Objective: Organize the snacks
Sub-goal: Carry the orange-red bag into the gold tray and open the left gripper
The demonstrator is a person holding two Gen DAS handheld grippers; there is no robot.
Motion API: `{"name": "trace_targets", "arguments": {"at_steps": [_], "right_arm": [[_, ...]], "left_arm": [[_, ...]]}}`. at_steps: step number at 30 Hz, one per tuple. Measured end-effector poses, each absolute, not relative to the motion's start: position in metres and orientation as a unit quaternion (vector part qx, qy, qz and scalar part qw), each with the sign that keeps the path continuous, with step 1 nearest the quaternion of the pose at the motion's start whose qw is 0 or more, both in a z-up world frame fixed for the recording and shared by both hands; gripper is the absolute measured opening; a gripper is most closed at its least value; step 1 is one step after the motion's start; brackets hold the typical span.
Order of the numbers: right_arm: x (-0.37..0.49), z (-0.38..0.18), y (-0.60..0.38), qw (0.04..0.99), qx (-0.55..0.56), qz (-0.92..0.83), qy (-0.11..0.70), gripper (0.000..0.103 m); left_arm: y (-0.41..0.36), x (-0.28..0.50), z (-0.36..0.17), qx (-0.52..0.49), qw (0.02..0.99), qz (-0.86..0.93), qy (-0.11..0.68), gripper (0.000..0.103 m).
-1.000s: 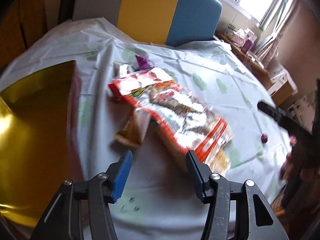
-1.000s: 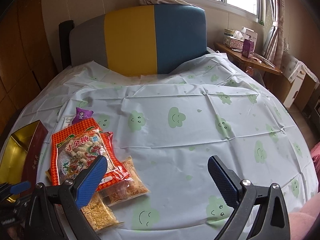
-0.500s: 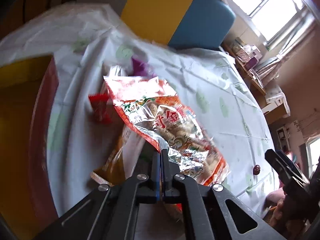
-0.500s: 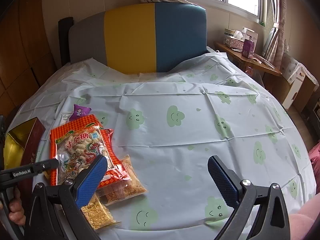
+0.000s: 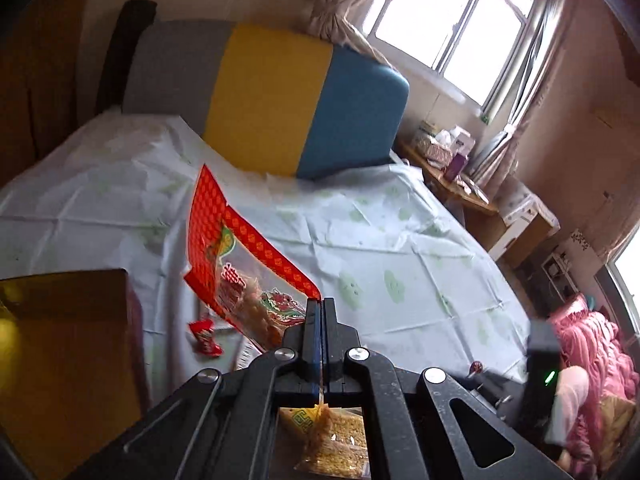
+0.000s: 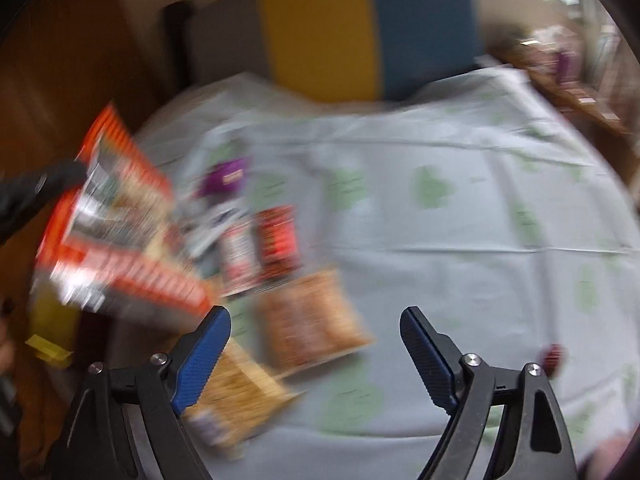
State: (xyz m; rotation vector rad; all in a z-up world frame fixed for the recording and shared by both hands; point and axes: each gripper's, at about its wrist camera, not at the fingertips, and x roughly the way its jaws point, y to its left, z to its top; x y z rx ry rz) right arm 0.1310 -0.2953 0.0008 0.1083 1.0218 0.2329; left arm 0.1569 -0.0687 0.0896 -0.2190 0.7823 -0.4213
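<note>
Our left claw (image 5: 319, 308) is pressed together, pinching the lower edge of the big bag (image 5: 244, 268) and holding it up off the table (image 5: 400, 248); our right claw (image 6: 316, 344) is spread wide with nothing between its blue pads (image 6: 204, 356), low over the snacks.

We see the table covered in a pale cloth printed with green clouds, and behind it a cushion (image 5: 264, 100) in grey, yellow and blue bands. At the left edge sits a box (image 5: 60, 352) with a shiny gold inside and a dark red wall.

The big bag is the largest snack: a red-orange border with a small diamond pattern, a clear window showing pale brown pieces, and a dragon picture near the pinch. It hangs tilted, its top corner rising toward the cushion. The right view, badly blurred, shows it above the table's left side, by the box.

On the cloth lie two clear packs of golden crumbly snack, one (image 6: 316, 320) just ahead of our right claw and another (image 6: 240, 396) beside its left finger. Farther back are a dark red packet (image 6: 278, 244), a lighter one (image 6: 238, 258) touching it, and a small purple packet (image 6: 228, 176). A small red thing (image 6: 554, 354) lies apart at the right.
</note>
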Motion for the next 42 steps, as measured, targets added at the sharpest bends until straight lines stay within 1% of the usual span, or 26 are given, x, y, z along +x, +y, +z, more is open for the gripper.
{"name": "trace_targets", "arguments": {"at_steps": [6, 10, 18, 21, 23, 28, 33, 35, 37, 39, 40, 42], "right_arm": [[0.119, -0.013, -0.246, 0.828, -0.013, 0.218, 0.517, 0.089], [0.112, -0.028, -0.232, 0.813, -0.055, 0.219, 0.537, 0.089], [0.109, -0.045, -0.218, 0.794, -0.098, 0.223, 0.557, 0.091], [0.112, -0.048, -0.218, 0.794, -0.105, 0.218, 0.558, 0.096], [0.114, -0.05, -0.217, 0.793, -0.107, 0.216, 0.559, 0.096], [0.123, -0.059, -0.206, 0.79, -0.118, 0.217, 0.561, 0.096], [0.123, -0.065, -0.198, 0.787, -0.145, 0.212, 0.561, 0.096], [0.121, -0.066, -0.196, 0.789, -0.159, 0.209, 0.556, 0.093], [0.12, -0.066, -0.196, 0.791, -0.165, 0.205, 0.552, 0.091], [0.121, -0.066, -0.198, 0.791, -0.158, 0.205, 0.555, 0.091], [0.122, -0.065, -0.198, 0.791, -0.154, 0.206, 0.555, 0.091], [0.125, -0.064, -0.201, 0.792, -0.143, 0.207, 0.557, 0.091]], "left_arm": [[-0.032, 0.145, 0.107, -0.117, 0.909, -0.182, 0.356, 0.0], [-0.006, 0.132, 0.115, -0.107, 0.918, -0.164, 0.344, 0.0], [0.065, 0.113, 0.115, -0.132, 0.925, -0.107, 0.339, 0.0], [0.093, 0.112, 0.105, -0.14, 0.924, -0.069, 0.349, 0.0], [0.108, 0.117, 0.09, -0.147, 0.916, -0.03, 0.372, 0.0], [0.133, 0.115, 0.059, -0.163, 0.906, 0.039, 0.389, 0.0], [0.115, 0.102, 0.04, -0.117, 0.909, 0.043, 0.398, 0.001], [0.105, 0.099, 0.035, -0.104, 0.908, 0.029, 0.404, 0.002], [0.092, 0.095, 0.03, -0.092, 0.907, 0.01, 0.411, 0.005], [0.08, 0.088, 0.026, -0.081, 0.907, -0.006, 0.413, 0.012], [0.073, 0.084, 0.024, -0.074, 0.908, -0.018, 0.413, 0.014], [0.059, 0.075, 0.021, -0.058, 0.908, -0.043, 0.412, 0.022]]}}
